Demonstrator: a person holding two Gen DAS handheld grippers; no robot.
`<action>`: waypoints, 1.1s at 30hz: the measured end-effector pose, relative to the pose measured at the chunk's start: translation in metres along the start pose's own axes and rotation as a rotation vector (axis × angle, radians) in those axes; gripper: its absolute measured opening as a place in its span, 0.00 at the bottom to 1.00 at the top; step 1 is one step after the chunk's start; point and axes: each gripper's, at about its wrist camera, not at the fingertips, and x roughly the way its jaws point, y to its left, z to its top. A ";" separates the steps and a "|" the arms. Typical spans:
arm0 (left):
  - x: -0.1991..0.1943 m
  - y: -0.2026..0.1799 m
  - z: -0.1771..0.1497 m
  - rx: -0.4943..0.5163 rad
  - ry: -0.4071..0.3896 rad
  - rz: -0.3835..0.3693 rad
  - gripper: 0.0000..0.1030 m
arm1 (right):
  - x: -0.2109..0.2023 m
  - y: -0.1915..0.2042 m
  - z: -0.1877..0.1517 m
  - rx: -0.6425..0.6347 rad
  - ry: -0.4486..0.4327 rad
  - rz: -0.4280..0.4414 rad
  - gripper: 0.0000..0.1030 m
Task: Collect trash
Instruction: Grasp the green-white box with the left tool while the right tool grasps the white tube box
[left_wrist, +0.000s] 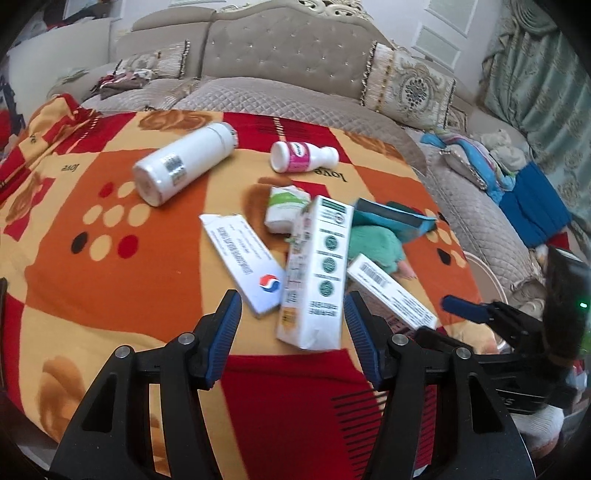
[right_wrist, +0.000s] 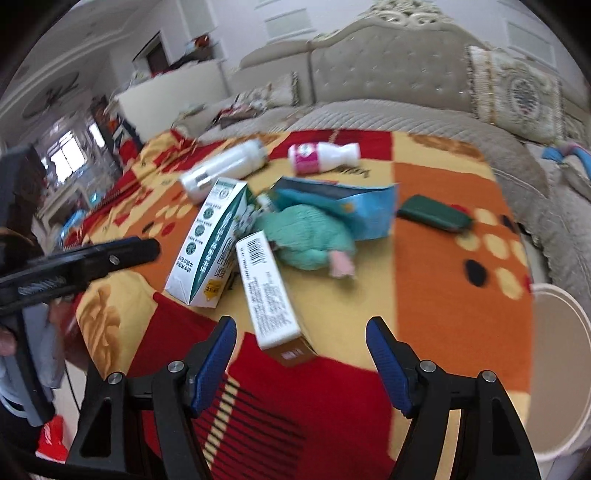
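Note:
Trash lies scattered on an orange, red and yellow blanket (left_wrist: 110, 295). A green-and-white milk carton (left_wrist: 317, 273) (right_wrist: 210, 240) lies with its near end between the fingers of my left gripper (left_wrist: 291, 299), which is open and not touching it. A long white box with a barcode (right_wrist: 269, 291) (left_wrist: 391, 291) lies just in front of my right gripper (right_wrist: 301, 321), also open with its pads clear of the box. Farther back lie a white box with a red-blue logo (left_wrist: 243, 258), a white flask (left_wrist: 181, 166), a pink-labelled bottle (left_wrist: 303, 157) and a blue carton (right_wrist: 351, 206).
A white bin (right_wrist: 561, 369) stands off the blanket's right edge. A green cloth toy (right_wrist: 310, 232) and a dark green case (right_wrist: 434, 214) lie among the trash. A beige sofa (left_wrist: 295, 55) with cushions runs behind and to the right.

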 end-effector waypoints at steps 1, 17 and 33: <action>0.001 0.002 0.000 -0.001 0.002 0.001 0.55 | 0.008 0.002 0.003 -0.003 0.011 0.011 0.68; 0.039 -0.036 0.006 0.082 0.034 -0.022 0.55 | -0.037 -0.024 -0.032 0.046 -0.015 -0.084 0.29; 0.055 -0.025 0.011 0.038 0.071 -0.052 0.39 | -0.001 -0.020 -0.020 -0.001 0.061 -0.087 0.35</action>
